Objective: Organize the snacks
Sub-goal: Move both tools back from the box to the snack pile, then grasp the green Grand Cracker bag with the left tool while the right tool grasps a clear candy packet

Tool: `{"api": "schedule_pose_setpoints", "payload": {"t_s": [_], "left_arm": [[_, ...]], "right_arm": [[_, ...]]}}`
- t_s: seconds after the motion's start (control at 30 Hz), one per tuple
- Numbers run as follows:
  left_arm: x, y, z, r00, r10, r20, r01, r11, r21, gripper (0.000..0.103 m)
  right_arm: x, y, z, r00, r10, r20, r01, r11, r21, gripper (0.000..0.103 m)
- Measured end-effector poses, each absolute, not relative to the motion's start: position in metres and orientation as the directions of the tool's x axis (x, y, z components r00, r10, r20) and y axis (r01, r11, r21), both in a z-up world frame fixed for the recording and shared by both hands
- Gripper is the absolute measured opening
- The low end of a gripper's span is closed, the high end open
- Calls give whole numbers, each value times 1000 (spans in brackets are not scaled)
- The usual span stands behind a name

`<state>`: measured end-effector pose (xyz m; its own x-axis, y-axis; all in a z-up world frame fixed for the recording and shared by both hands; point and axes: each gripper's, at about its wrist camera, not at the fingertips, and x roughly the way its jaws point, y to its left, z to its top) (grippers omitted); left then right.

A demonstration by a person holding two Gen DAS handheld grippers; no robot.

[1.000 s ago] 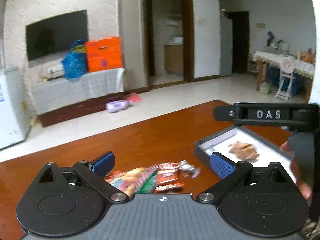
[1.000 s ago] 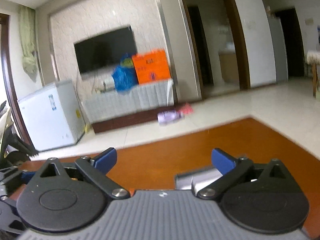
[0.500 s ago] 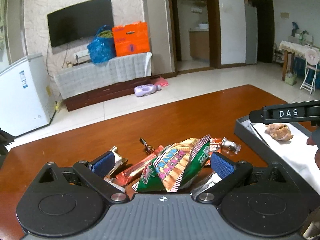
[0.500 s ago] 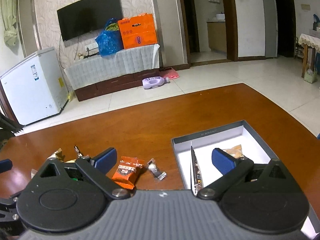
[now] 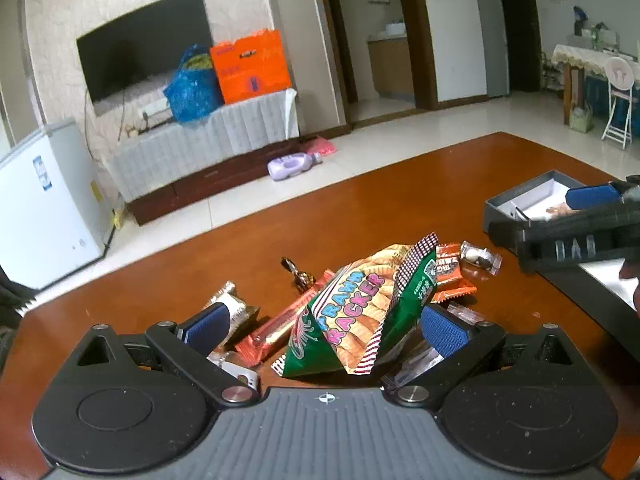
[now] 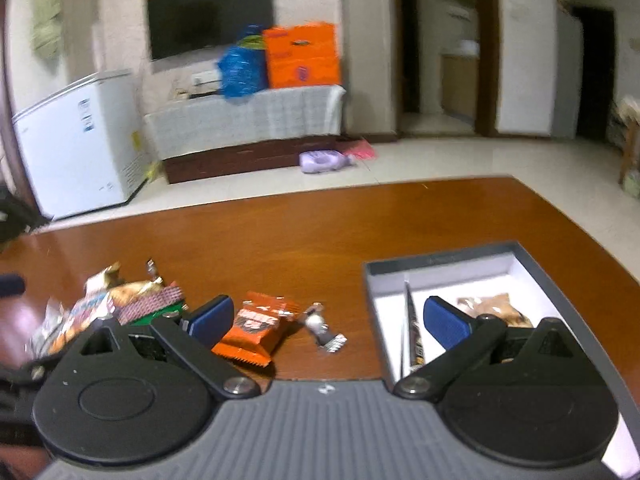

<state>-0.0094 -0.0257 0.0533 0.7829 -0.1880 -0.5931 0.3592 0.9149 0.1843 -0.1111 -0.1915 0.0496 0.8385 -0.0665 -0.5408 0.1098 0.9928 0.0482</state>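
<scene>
A pile of snacks lies on the brown table [image 5: 360, 208]. My left gripper [image 5: 324, 326] is open, its pads either side of a green prawn cracker bag [image 5: 360, 312], with a red bar [image 5: 280, 326] and a silver packet [image 5: 234, 306] to the left. An orange packet [image 6: 256, 326] and a small wrapped candy [image 6: 320, 326] lie in front of my right gripper [image 6: 328, 318], which is open and empty. A grey box with white lining [image 6: 472, 280] on the right holds a brown snack [image 6: 496, 308] and a thin bar [image 6: 412, 328].
In the left wrist view the grey box [image 5: 520, 204] and the right gripper's arm [image 5: 580, 232] are at the right. The table's far edge [image 6: 320, 196] borders a tiled floor. A white freezer [image 6: 80, 144] and TV stand [image 6: 248, 120] stand beyond.
Both grippers have tilted down and pulled back towards the table. The left one has closed in on the snack pile around the prawn cracker bag; the right has shifted left of the box.
</scene>
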Motion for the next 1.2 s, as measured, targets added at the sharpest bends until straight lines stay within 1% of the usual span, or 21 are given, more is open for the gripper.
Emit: {"api": "schedule_pose_setpoints", "payload": {"t_s": [0.13,0.2,0.27,0.7,0.93,1.07,1.1,1.17,1.2], "left_arm": [[-3,-30,48,773,-173,-610,351,918,185,103],[-1,-31,46,769,-172,-616,353,917,185,103],[1,-32,42,763,-168,-625,358,914,192,103],[6,-33,30,743,-157,-650,366,909,199,103],[10,-33,28,744,-150,-651,359,912,200,103],[12,-32,26,737,-165,-656,362,915,178,102],[13,-31,26,738,-167,-654,360,917,171,101],[14,-29,26,740,-167,-652,351,922,162,93],[15,-27,27,740,-172,-650,349,925,153,87]], "right_arm": [[-108,-178,36,828,-41,-559,22,999,-40,102],[-104,-174,32,806,-10,-591,-21,999,-45,102],[-104,-171,27,803,19,-596,-53,998,-39,102],[-92,-174,5,770,34,-637,-55,998,-12,102],[-87,-177,-2,768,38,-640,-58,998,-11,102],[-86,-181,-3,760,50,-648,-63,998,2,102],[-87,-183,-2,758,53,-651,-63,998,8,102],[-86,-185,-2,752,60,-656,-64,998,18,102],[-85,-186,-3,748,70,-660,-71,997,26,102]]}}
